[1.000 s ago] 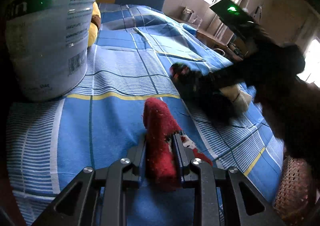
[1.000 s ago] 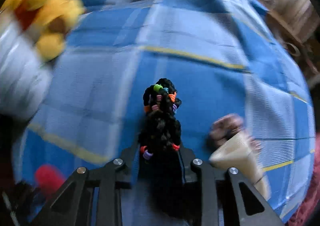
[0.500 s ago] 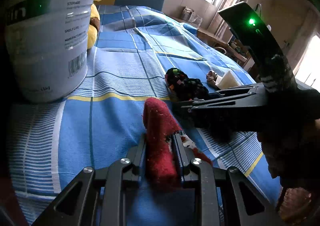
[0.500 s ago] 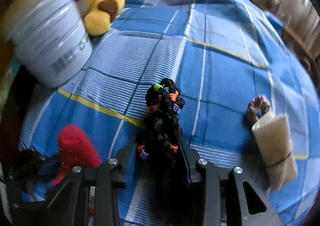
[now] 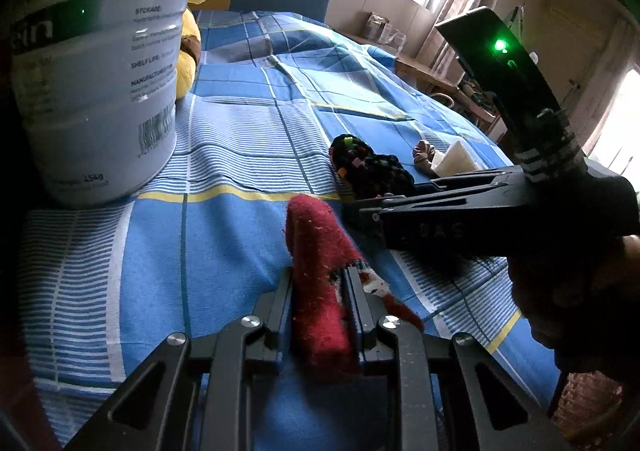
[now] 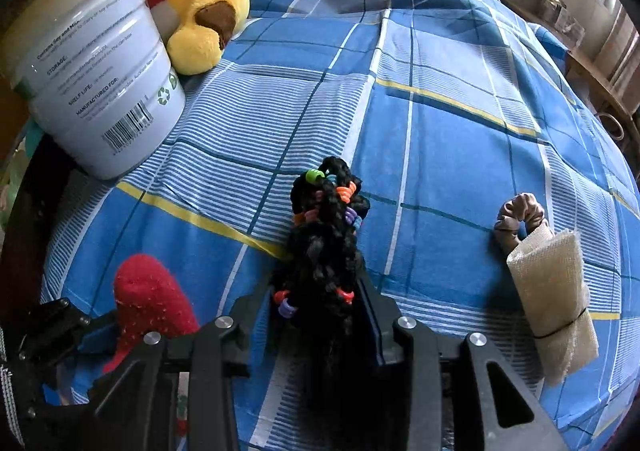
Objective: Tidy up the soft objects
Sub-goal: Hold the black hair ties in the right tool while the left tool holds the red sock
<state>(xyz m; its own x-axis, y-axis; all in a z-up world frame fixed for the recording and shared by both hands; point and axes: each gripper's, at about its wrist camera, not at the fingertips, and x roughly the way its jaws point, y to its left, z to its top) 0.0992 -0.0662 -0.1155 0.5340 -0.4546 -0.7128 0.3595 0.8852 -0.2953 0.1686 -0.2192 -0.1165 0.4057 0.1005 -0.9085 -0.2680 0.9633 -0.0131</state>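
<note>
On the bed [image 6: 460, 139], spread with a blue checked sheet, the left claw [image 5: 318, 293] is closing its jaws on a red fuzzy sock [image 5: 320, 275], which stands up between the pads and droops forward at the toe. The right claw [image 6: 320, 291] is clenched around a black braided hairpiece [image 6: 324, 235] strung with coloured beads, its free end lying on the sheet ahead of the jaws.

Both pieces look light and limp, so they will likely sag, fold and swing when lifted instead of holding shape. The sock's nap should give good friction; a pinch across its middle, as now, seems sound. The hairpiece is looser (strands could slip or the beads snag on a pad), so a grip on the thick bundled part is the safer bet.

A brown scrunchie [image 6: 520, 215] and a beige cloth roll [image 6: 556, 295] bound with a dark band touch each other, off to the right of the hairpiece. A large white tin [image 6: 92, 83] stands at the left of the bed with a yellow plush bear [image 6: 200, 3] touching it from behind; its mouth appears open, and it would be a likely place to drop the soft things.
</note>
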